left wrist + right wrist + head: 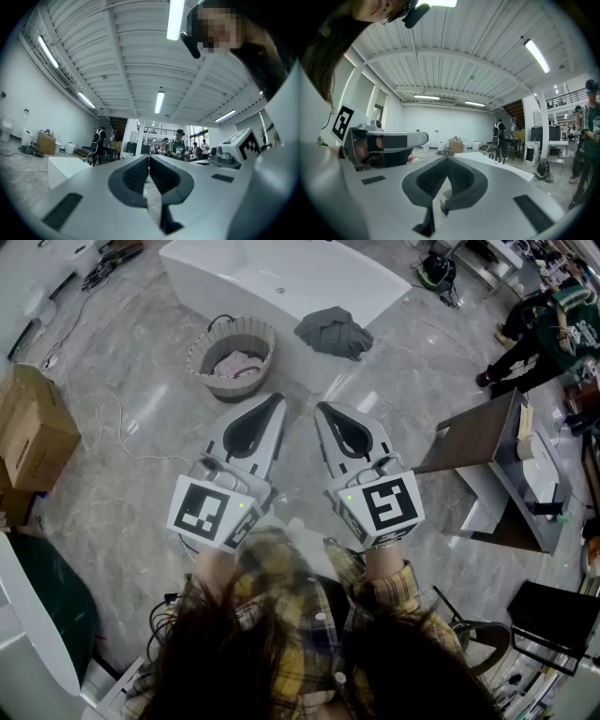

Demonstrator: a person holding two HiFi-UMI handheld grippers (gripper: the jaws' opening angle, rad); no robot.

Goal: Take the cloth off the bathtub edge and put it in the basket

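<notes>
In the head view a crumpled grey cloth (335, 331) hangs over the near edge of the white bathtub (281, 282). A round woven basket (232, 357) stands on the floor to its left, with pinkish fabric inside. My left gripper (277, 401) and right gripper (322, 410) are held side by side in front of me, tips pointing toward the tub, well short of the cloth. Both are shut and hold nothing. The left gripper view shows its gripper (149, 157) with jaws together; the right gripper view shows the same of its gripper (447, 159).
A cardboard box (30, 432) sits at the left. A dark wooden table (487, 442) stands at the right, with a person (544, 329) beyond it. A cable (108, 418) trails across the grey floor near the basket. Several people (180, 143) stand far off.
</notes>
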